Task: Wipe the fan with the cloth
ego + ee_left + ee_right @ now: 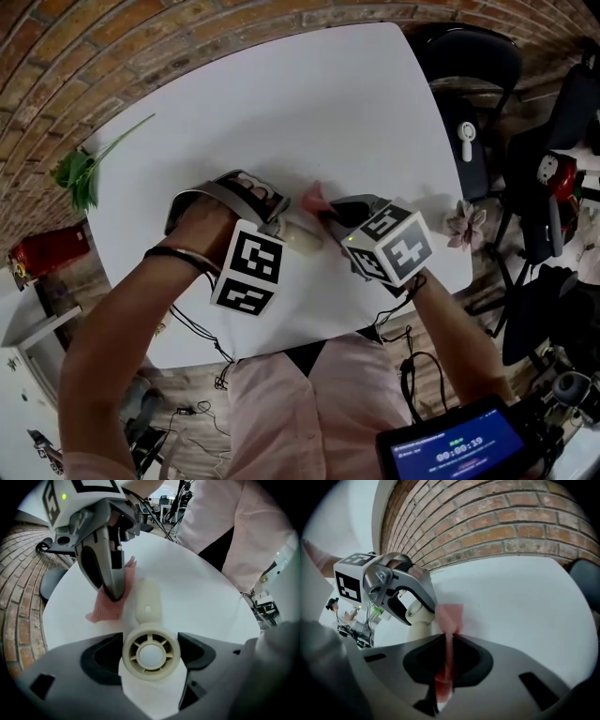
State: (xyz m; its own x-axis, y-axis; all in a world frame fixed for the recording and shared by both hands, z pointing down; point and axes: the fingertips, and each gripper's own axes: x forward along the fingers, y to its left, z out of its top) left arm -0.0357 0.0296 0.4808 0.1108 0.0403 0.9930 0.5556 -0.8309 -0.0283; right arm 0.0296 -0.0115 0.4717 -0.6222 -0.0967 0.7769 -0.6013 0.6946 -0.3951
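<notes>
We stand over a white rounded tabletop (281,103) set on a red brick floor (18,597), with a green leafy sprig (84,173) lying at its far left edge, well apart from the work. Near the tabletop's front edge, our left claw (150,654) is closed on the round grilled head of a cream plastic handheld fan (149,634); both jaws press against the sides of the head, and the fan's handle stretches away from the claw along the white surface. Our right claw (449,641) meets it from the opposite side, its jaws pinched tight on a thin pink cloth (450,616), which runs as a narrow strip between them and fans out past the tips. In the left gripper view that cloth lies crumpled on the tabletop just beside the fan's handle, under the tips of the right claw. In the head view the two claws sit close together, the fan between them.
</notes>
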